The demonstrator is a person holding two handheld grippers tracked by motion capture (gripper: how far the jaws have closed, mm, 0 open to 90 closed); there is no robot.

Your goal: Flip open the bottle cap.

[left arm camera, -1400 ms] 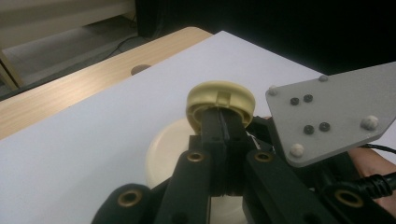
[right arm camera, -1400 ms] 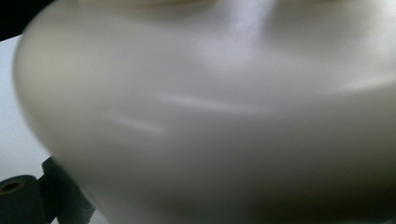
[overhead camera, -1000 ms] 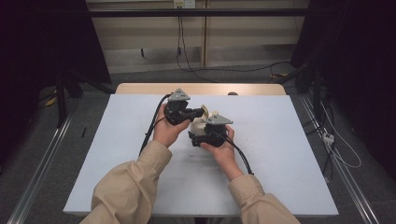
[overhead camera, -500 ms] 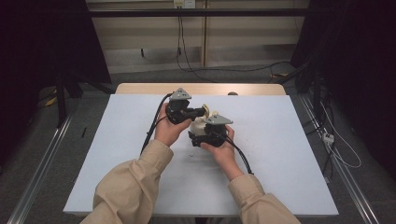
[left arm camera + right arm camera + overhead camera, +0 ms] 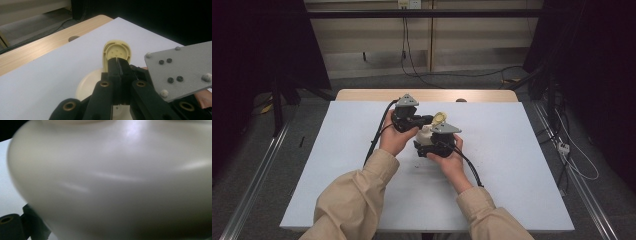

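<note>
My left gripper [image 5: 119, 62] is shut on the rim of a pale yellow round cap [image 5: 117, 50] and holds it up above the table. In the high view the left gripper [image 5: 431, 120] and the cap [image 5: 439, 118] sit mid-table, just above a cream container [image 5: 426, 134]. The right gripper [image 5: 425, 143] grips that container from the near side. In the right gripper view the container's smooth cream wall [image 5: 112, 182] is pressed close to the camera and hides the jaws, apart from a black piece at the lower left. The right gripper's grey plate [image 5: 182, 67] shows beside the cap.
A white sheet [image 5: 522, 165] covers the table, with a strip of bare wood [image 5: 427, 95] along the far edge. Black cables [image 5: 374, 140] trail from both grippers. Metal rails and cables run along the floor on either side.
The left gripper and the yellow cap have shifted slightly to the right. Both hands otherwise stay in place.
</note>
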